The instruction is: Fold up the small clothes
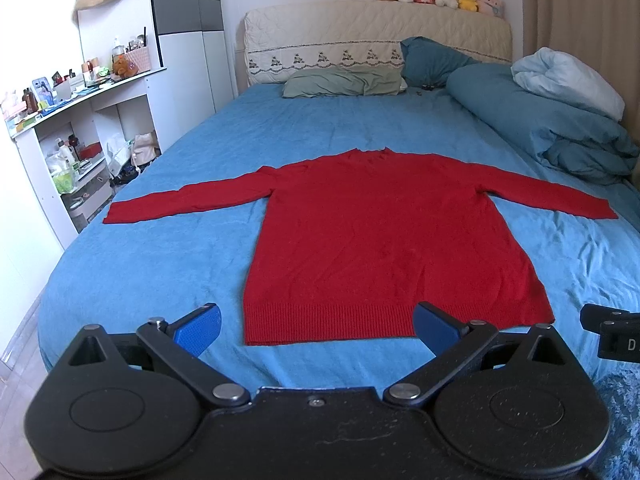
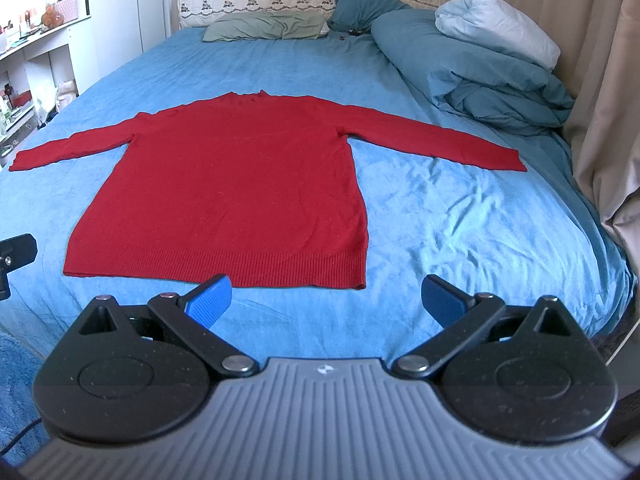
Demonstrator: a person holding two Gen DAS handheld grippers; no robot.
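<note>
A red long-sleeved sweater (image 1: pixel 384 236) lies flat on the blue bed sheet (image 1: pixel 168 248), both sleeves spread out sideways and the ribbed hem toward me. It also shows in the right wrist view (image 2: pixel 236 184). My left gripper (image 1: pixel 316 326) is open and empty, just short of the hem near its left half. My right gripper (image 2: pixel 326 300) is open and empty, just short of the hem's right corner. The right gripper's edge shows in the left wrist view (image 1: pixel 612 334).
A bunched blue duvet (image 2: pixel 480 68) with a white pillow lies along the bed's right side by a curtain (image 2: pixel 604 100). Pillows (image 1: pixel 344 82) and a headboard with plush toys are at the far end. Cluttered white shelves (image 1: pixel 72 128) stand left of the bed.
</note>
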